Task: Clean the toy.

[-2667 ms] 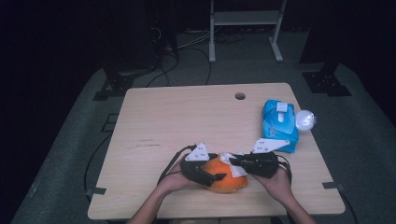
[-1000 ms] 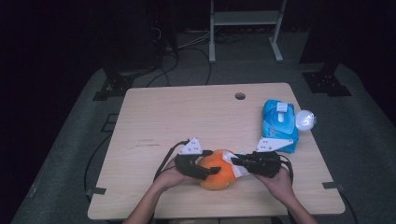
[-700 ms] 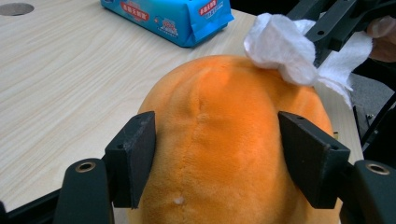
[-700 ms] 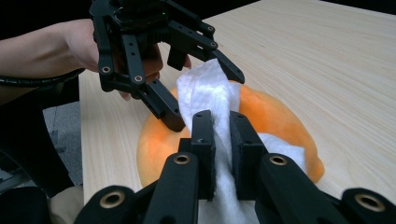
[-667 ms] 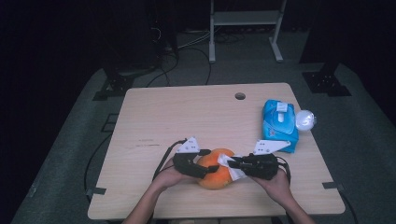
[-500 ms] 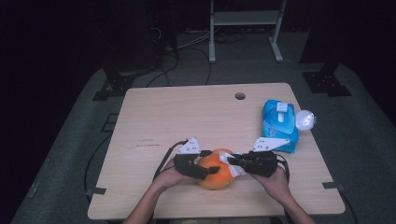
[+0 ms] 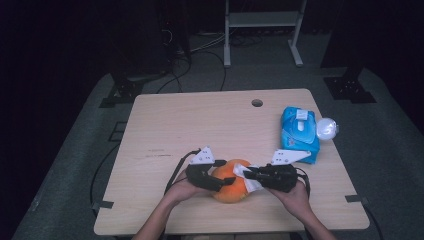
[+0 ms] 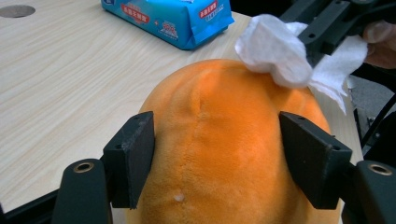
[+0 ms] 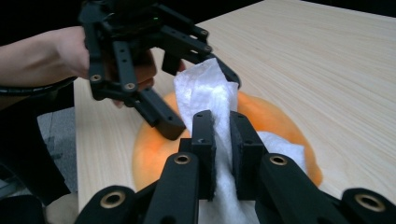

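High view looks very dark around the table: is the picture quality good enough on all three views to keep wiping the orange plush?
High view: table evenly lit, surroundings near black, the orange plush small and soft. Left gripper view: plush sharp, no glare, the blue wipes pack readable. Right gripper view: the white wipe bright but textured, the near jaws slightly blurred, far corner dark.

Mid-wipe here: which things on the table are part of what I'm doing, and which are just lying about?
In use:
orange plush toy, gripped by the left gripper
white wipe, pinched in the right gripper and resting on the toy

Lying about:
blue wipes pack
small white round thing beside the pack
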`<state>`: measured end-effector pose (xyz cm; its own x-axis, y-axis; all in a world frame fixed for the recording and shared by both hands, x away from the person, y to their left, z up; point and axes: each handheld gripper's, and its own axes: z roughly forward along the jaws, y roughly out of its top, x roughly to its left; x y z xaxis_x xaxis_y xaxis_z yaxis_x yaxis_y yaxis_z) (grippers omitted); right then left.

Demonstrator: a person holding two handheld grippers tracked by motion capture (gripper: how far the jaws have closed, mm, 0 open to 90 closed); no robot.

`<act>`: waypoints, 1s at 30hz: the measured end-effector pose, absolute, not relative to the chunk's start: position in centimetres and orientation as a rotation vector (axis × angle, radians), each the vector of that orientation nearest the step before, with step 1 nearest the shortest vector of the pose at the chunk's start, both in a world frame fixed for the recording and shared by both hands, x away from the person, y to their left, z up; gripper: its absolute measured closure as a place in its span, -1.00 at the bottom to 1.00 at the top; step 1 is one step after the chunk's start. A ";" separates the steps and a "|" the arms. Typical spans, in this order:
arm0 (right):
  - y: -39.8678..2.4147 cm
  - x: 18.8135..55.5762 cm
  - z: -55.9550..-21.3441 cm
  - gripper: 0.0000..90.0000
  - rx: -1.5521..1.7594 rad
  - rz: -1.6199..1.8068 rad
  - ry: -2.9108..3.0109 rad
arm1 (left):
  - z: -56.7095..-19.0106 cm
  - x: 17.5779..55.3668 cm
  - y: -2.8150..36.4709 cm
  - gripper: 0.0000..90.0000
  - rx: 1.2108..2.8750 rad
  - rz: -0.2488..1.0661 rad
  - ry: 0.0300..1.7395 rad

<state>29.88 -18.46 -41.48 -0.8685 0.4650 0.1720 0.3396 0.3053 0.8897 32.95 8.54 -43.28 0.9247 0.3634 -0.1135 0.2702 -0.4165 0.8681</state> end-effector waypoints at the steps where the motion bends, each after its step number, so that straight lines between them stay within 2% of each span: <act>1: -18.4 29.9 -41.5 0.80 0.753 1.611 2.441 | -43.3 32.9 8.5 -0.34 2.026 0.110 0.453; 11: -19.1 31.7 -42.0 0.80 0.840 1.611 2.409 | -43.1 32.2 7.9 -0.35 2.045 0.089 0.384; 21: -18.5 30.4 -41.5 0.80 0.787 1.622 2.421 | -43.1 32.2 8.0 -0.36 2.042 0.105 0.405; 30: -19.1 31.9 -42.1 0.80 0.856 1.634 2.405 | -42.6 31.5 7.3 -0.38 2.072 0.086 0.314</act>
<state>31.89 -19.12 -42.10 -0.8350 0.5063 0.2158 0.3869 0.2612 0.8843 31.46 7.26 -42.61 0.9637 0.2579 -0.0689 0.1871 -0.4687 0.8633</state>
